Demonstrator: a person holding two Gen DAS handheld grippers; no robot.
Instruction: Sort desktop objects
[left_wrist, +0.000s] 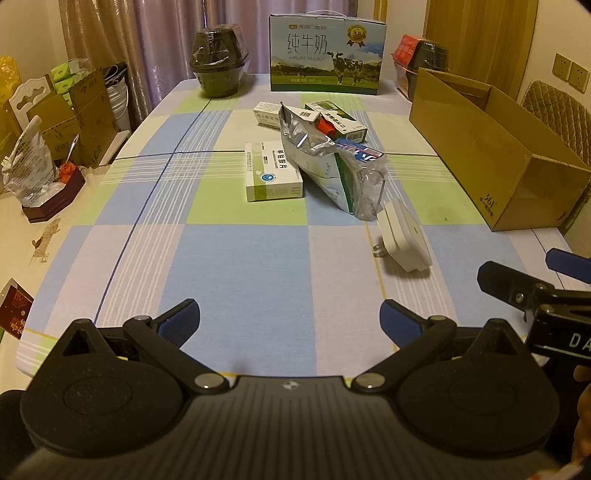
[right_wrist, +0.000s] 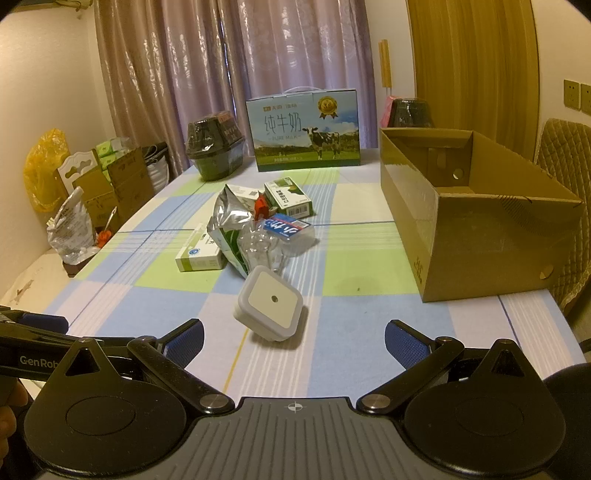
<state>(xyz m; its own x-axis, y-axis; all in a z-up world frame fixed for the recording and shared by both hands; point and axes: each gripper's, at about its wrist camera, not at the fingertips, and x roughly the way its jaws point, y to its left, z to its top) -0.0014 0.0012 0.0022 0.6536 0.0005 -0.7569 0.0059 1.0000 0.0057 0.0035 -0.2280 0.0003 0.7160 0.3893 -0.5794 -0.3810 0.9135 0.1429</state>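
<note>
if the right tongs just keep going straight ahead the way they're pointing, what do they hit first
Most likely the white plug-in night light, which lies on the tablecloth just ahead of the open right tongs, slightly toward their left finger. Depth is hard to judge; if they pass above it, the crumpled clear plastic comes next.

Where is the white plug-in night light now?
The white night light lies on the tablecloth, nearest the right tongs, just in front of the clear plastic package.

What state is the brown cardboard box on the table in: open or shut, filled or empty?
Open and apparently empty. The cardboard box has no lid over its top, and the right wrist view shows only bare inner walls; its floor is partly hidden.
</note>
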